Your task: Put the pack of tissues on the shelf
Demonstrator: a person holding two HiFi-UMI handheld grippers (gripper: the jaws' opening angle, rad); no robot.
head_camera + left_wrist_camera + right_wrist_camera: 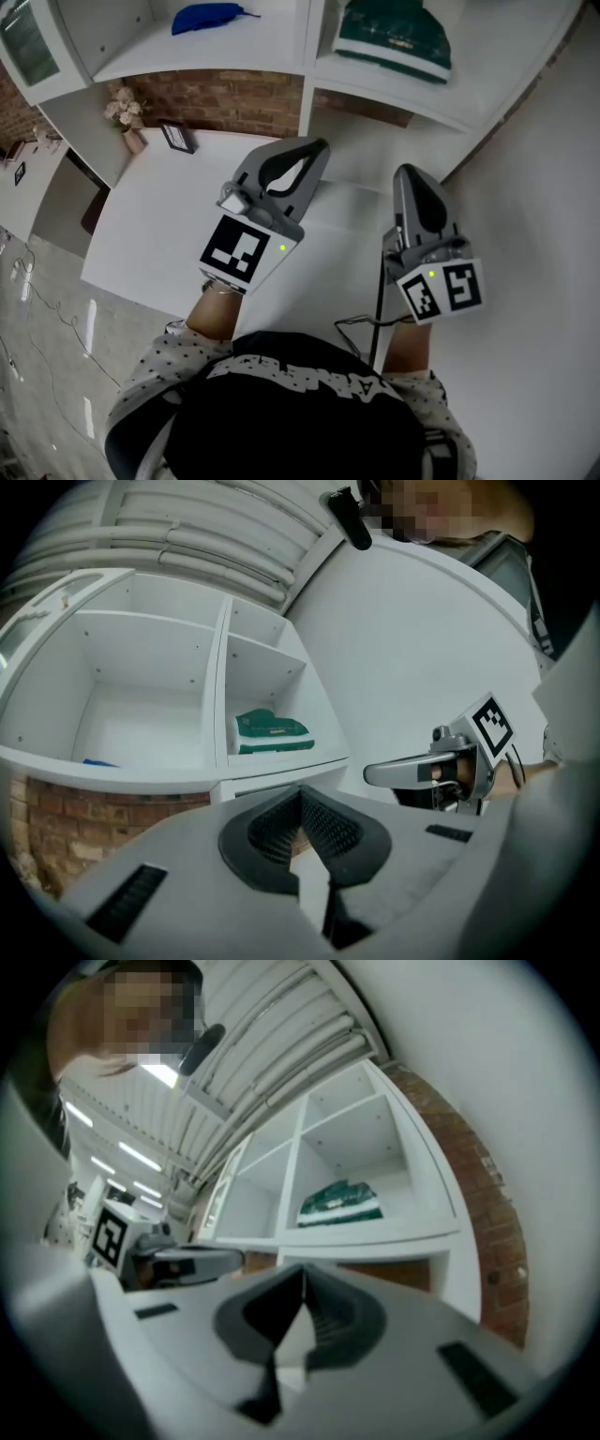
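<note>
the pack of tissues (394,37) is dark green with a white band along its lower edge and a line of pale print too small to read. it lies flat in the right-hand compartment of the white shelf (272,42), well apart from both grippers.

the left gripper (315,150) has its jaws closed, ribbed pads met at the tip with nothing between them. the right gripper (409,174) is the same, closed and empty. both are held over the white table (169,225), pointing toward the shelf.

the head view cuts the pack off at the top edge, and the person's hands are mostly hidden behind the marker cubes. a blue thing (206,16) in the left compartment is clear from above, but in the left gripper view it is only a sliver behind the shelf's lip. what it is cannot be told.

only the head view shows the small vase of flowers (126,117) and the picture frame (178,138) by the brick wall (230,98) — the gripper views add the empty upper compartments instead.
</note>
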